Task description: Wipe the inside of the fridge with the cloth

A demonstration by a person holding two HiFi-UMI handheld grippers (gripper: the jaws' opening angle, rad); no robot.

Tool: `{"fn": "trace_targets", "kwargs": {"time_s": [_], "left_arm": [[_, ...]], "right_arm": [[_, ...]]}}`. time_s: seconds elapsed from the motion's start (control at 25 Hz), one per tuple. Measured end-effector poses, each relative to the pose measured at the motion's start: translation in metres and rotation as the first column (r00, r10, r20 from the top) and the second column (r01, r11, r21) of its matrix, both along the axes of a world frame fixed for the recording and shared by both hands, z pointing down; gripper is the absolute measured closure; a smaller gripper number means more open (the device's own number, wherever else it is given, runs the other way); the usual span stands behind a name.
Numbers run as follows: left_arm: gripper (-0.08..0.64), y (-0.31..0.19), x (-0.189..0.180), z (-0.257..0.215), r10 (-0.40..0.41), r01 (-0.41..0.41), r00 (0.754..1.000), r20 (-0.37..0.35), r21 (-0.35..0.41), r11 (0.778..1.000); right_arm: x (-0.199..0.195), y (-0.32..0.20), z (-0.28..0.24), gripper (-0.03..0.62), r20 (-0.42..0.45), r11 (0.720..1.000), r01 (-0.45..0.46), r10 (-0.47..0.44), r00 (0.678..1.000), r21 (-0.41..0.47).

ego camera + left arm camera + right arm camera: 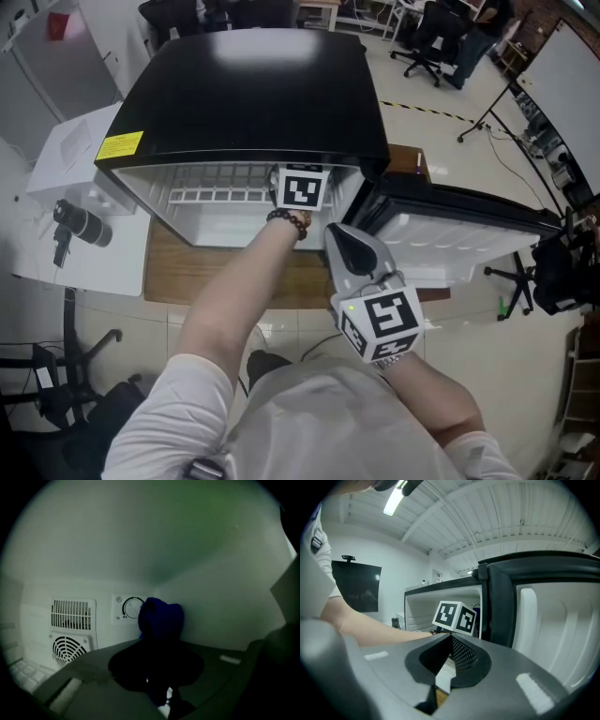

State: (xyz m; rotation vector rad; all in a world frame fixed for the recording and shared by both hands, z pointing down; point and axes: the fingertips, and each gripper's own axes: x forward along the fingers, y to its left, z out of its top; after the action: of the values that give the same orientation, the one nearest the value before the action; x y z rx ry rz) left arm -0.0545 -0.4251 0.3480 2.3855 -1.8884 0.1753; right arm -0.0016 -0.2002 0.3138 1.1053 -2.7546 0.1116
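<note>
Wiping appeared under way: left tongs point(157, 654) pinched the cloth point(161, 618) deep in the fridge point(244, 103); right tongs point(449, 644) hung outside, pressed together. How much remained was unclear.

White sleeves point(183, 412), beaded bracelet point(289, 221) (dark beads)

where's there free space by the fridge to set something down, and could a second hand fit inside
Free: the fridge's black top, bare apart from the yellow sticker; the wooden strip before the fridge, left of the arm. Inside, room over the wire shelf, left of the left gripper. Crowded: the right side, where it clamps the blue cloth.
</note>
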Motion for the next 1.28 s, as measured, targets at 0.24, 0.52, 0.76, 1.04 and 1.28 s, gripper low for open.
{"fn": "trace_targets", "kwargs": {"time_s": [0.24, 0.52, 0.76, 1.04, 1.28], "left_arm": [[0.5, -0.007, -0.002, 0.001, -0.027, 0.027, 1.0, -0.007, -0.001, 1.0], [0.5, -0.01, -0.004, 0.001, -0.055, 0.055, 0.998, -0.01, -0.002, 0.998], [0.499, 0.001, -0.01, 0.0, -0.078, 0.078, 0.997, -0.012, 0.005, 0.997], [0.497, 0.025, -0.023, -0.002, -0.1, 0.1, 0.995, -0.017, 0.017, 0.995], [0.497, 0.055, -0.032, -0.001, -0.114, 0.115, 0.993, -0.027, 0.02, 0.993]], "right_arm": [[0.0, 0.001, -0.001, 0.591, 0.007, 1.0, -0.005, 0.005, 1.0, -0.001], [0.005, 0.002, -0.001, 0.591, 0.006, 1.0, -0.021, 0.021, 1.0, -0.001], [0.007, 0.008, -0.003, 0.591, 0.008, 1.0, -0.016, 0.016, 1.0, 0.004], [0.01, 0.018, -0.003, 0.591, 0.008, 1.0, -0.003, 0.003, 1.0, 0.005], [0.011, 0.031, -0.006, 0.591, 0.006, 1.0, 0.014, -0.015, 1.0, 0.013]]}}
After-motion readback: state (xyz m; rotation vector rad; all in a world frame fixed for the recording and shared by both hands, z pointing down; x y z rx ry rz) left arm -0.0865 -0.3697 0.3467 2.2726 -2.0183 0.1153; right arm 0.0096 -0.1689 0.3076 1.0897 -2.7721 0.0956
